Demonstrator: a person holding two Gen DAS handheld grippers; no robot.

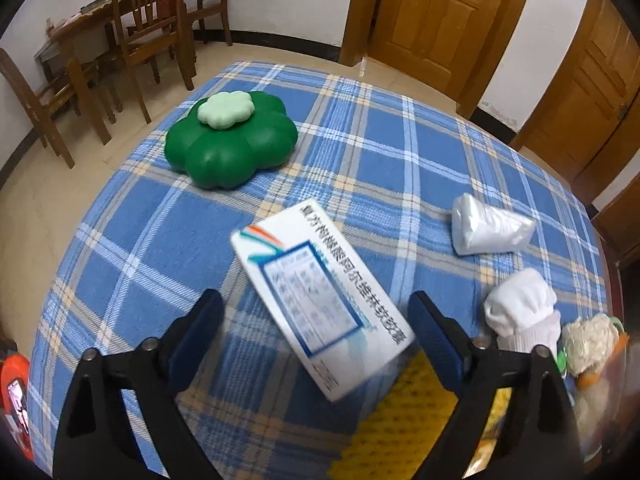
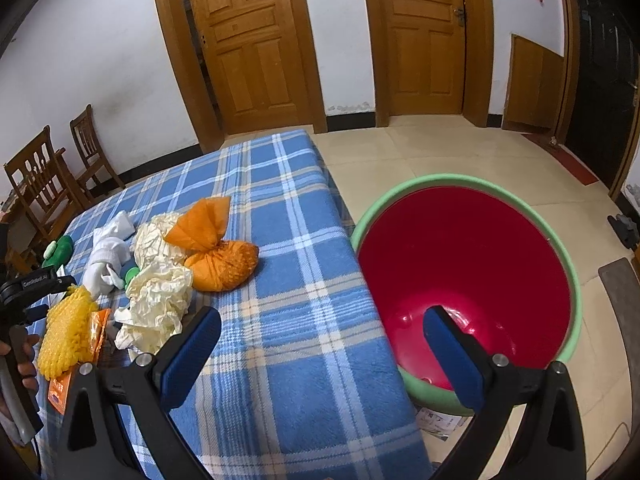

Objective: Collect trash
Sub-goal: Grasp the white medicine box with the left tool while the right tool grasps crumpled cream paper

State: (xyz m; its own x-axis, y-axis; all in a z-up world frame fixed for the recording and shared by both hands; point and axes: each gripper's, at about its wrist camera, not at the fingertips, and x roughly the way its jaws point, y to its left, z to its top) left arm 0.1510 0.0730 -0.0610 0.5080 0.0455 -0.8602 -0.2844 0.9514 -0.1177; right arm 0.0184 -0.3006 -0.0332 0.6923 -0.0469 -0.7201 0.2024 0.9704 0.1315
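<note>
A flat white medicine box point(image 1: 320, 298), blurred, lies between the wide-open fingers of the left gripper point(image 1: 316, 320), touching neither, over the checked blue tablecloth point(image 1: 380, 152). The right gripper point(image 2: 320, 344), equally wide and empty, hangs above the table's right edge beside a glossy red basin point(image 2: 460, 256).

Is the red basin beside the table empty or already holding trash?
Nearly empty. The right wrist view shows the red basin with bare red walls and floor; only something small and clear shows near the bottom, partly hidden behind the right gripper.
</note>
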